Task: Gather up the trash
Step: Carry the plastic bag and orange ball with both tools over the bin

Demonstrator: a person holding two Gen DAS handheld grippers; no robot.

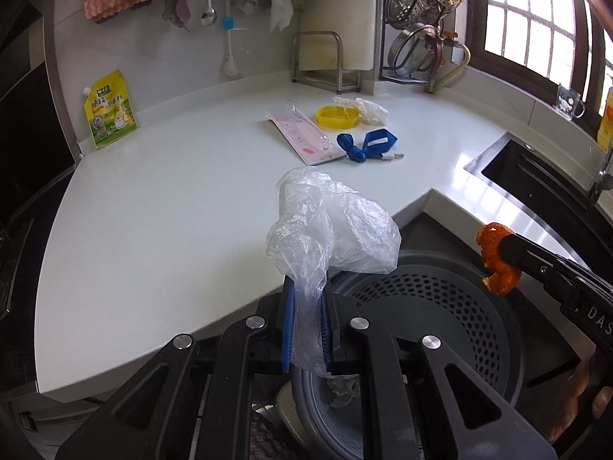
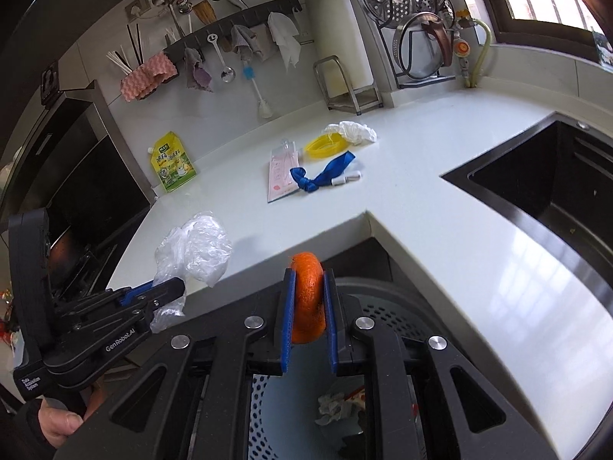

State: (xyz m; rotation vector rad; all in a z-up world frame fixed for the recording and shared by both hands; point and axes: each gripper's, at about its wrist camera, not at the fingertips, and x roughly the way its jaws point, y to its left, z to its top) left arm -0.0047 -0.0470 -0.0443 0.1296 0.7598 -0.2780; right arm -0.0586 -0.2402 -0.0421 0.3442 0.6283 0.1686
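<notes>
My left gripper (image 1: 308,287) is shut on a crumpled clear plastic bag (image 1: 329,226), held at the counter's front edge beside the grey perforated trash bin (image 1: 433,306); the bag also shows in the right wrist view (image 2: 195,249). My right gripper (image 2: 309,280) is shut on an orange peel (image 2: 306,299), held above the bin (image 2: 387,306); the peel shows in the left wrist view (image 1: 498,264). Crumpled paper (image 2: 333,406) lies inside the bin. On the white counter (image 1: 172,211) lie a pink packet (image 1: 302,138), a blue strap (image 1: 364,145), a yellow lid (image 1: 337,116) and a white glove (image 1: 364,109).
A yellow pouch (image 1: 109,111) leans on the back wall. A dark sink (image 2: 544,191) is at the right. A dish rack (image 1: 421,19) and a cutting board stand (image 1: 325,61) are at the back. Cloths and utensils hang on a wall rail (image 2: 237,27).
</notes>
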